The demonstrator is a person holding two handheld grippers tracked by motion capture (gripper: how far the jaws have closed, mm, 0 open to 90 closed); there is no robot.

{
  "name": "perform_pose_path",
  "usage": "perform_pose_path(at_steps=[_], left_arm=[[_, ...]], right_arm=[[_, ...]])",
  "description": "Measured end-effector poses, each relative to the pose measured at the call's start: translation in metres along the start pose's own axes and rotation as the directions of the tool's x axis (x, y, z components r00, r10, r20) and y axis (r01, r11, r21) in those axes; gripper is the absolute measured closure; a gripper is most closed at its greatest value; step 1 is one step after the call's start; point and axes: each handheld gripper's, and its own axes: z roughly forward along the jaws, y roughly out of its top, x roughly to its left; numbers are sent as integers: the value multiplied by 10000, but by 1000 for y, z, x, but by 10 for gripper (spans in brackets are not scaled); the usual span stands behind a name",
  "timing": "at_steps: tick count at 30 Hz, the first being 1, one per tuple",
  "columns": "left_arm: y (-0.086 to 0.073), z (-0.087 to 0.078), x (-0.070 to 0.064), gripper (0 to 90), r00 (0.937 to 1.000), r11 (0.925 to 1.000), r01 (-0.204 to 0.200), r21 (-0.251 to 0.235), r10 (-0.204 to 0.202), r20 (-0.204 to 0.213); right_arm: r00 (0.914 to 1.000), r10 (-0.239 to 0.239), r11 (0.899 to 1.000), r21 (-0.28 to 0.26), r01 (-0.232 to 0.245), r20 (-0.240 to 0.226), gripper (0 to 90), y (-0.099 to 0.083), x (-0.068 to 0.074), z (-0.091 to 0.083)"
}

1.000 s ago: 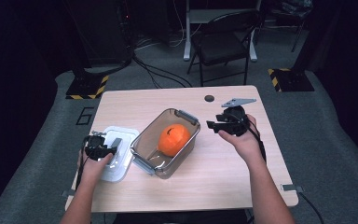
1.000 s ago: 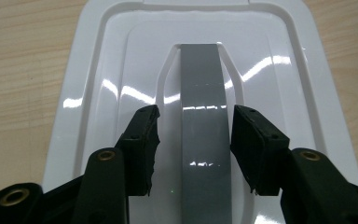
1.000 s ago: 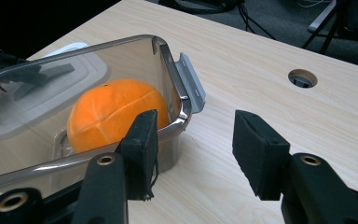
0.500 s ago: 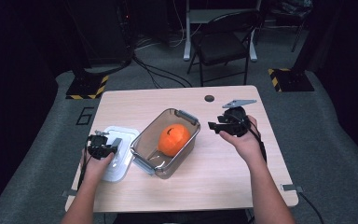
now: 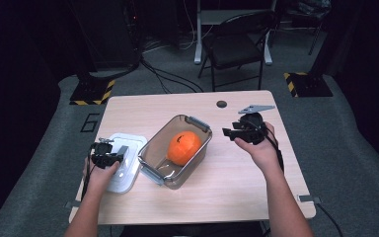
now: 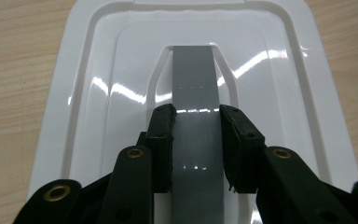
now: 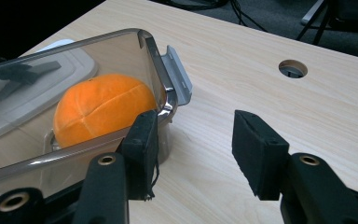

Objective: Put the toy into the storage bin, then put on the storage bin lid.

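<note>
White plastic sits under your left gripper [image 6: 196,144]: the lid [image 5: 123,160] lies flat on the table [image 5: 237,182] just left of the clear container [image 5: 175,150], and your jaws straddle its raised grey handle strip [image 6: 195,88] with a sliver of gap on each side, so they are apart, not yet pinching. Over the last second your left hand [image 5: 98,173] has hardly shifted on the lid, while your right hand [image 5: 256,145] has drifted slightly down and toward you, away from the container's far corner. I read that as the left side settling for the grab and the right side only standing by, so the lid is not lifted yet.

Your right gripper [image 7: 191,149] hangs with its jaws spread wide and nothing between them, just beside the container's right wall. From the right gripper view its left pad seems to overlap the rim near the grey latch [image 7: 177,81]; I cannot tell whether it touches. The orange ball [image 5: 183,147] rests inside the container, rising near the rim, so the lid may need to come down squarely over it.

Around you: a round cable hole [image 5: 221,104] in the table's far edge, a folding chair [image 5: 239,47] beyond, and yellow-black striped stand bases [image 5: 91,92] on the floor. Nothing lies between lid and container.
</note>
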Motion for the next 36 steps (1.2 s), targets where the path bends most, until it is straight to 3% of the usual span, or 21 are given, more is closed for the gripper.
perform_pose_path(at_steps=[8,15,23,36], left_arm=[[8,-14,-1,664,9996,9998,-203,-75,204,178],[13,-24,3,664,9995,9999,-27,-104,30,316],[26,-43,4,664,9989,9996,-40,-282,53,468],[41,-60,2,664,9977,9990,-133,-421,161,651]], right_arm=[[10000,18,10000,27,-18,18,509,-1,-1,-1],[10000,58,10000,40,-58,18,509,-1,-3,0],[10000,87,10000,18,-87,1,509,-2,-4,0],[9998,200,9998,46,-200,-23,509,-3,-6,2]])
